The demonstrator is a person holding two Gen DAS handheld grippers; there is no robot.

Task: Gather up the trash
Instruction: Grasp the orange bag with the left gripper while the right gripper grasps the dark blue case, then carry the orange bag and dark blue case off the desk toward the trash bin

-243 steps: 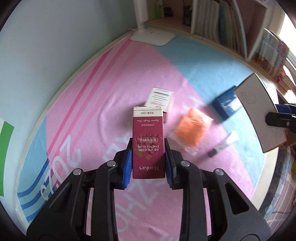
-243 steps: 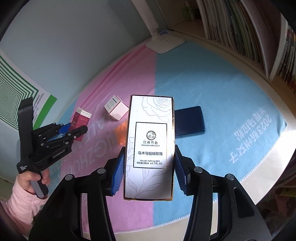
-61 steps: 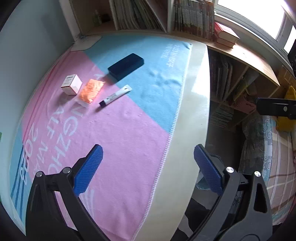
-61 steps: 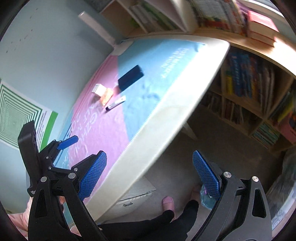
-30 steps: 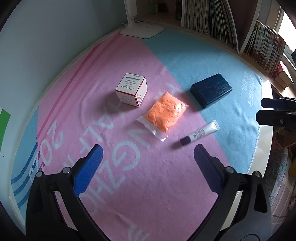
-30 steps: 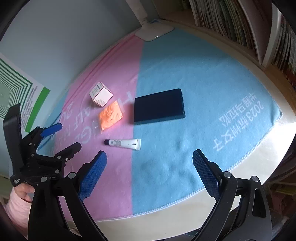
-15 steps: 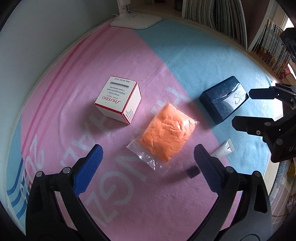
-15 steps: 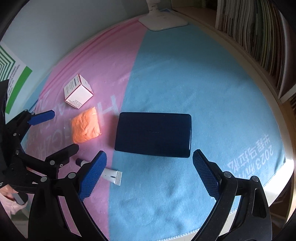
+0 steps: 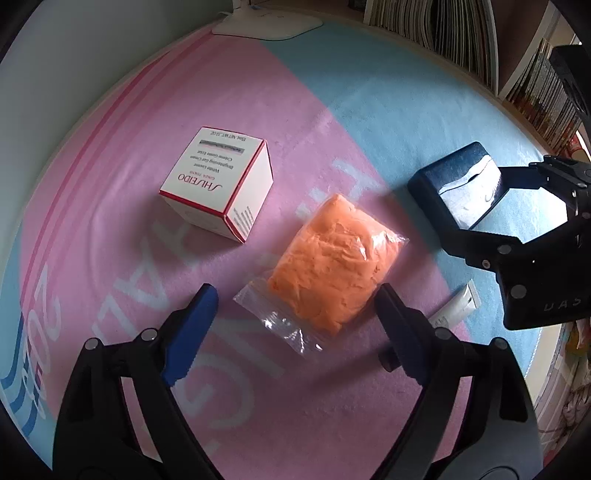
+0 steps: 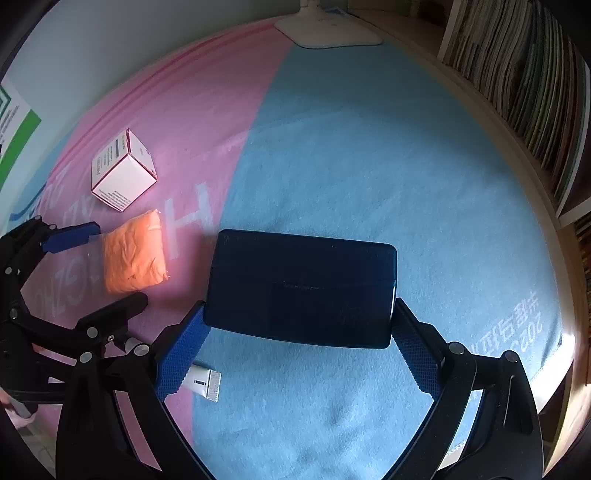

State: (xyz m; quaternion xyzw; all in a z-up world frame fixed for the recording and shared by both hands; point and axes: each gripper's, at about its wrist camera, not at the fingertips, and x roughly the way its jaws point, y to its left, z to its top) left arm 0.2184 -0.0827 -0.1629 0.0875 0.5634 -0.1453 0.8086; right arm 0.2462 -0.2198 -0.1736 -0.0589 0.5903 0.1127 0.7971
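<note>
An orange bag in clear plastic (image 9: pixel 332 262) lies on the pink part of the table cloth (image 9: pixel 303 122). My left gripper (image 9: pixel 295 299) is open, its fingers on either side of the bag's near end. A dark blue case (image 10: pixel 301 286) lies on the blue part of the cloth (image 10: pixel 369 147). My right gripper (image 10: pixel 295 332) is open, its fingers flanking the case's near edge. A white and red Shiseido box (image 9: pixel 218 181) stands behind the bag. A small white tube (image 10: pixel 203 382) lies near my right gripper's left finger. The bag (image 10: pixel 133 254) and box (image 10: pixel 122 171) also show in the right wrist view.
A white lamp base (image 10: pixel 328 31) stands at the far edge of the table. A bookshelf with books (image 10: pixel 517 74) runs along the right. The table edge (image 10: pixel 561 350) is close on the right.
Both grippers have moved down and closer to the table. The left one now straddles the orange bag and the right one straddles the dark blue case.
</note>
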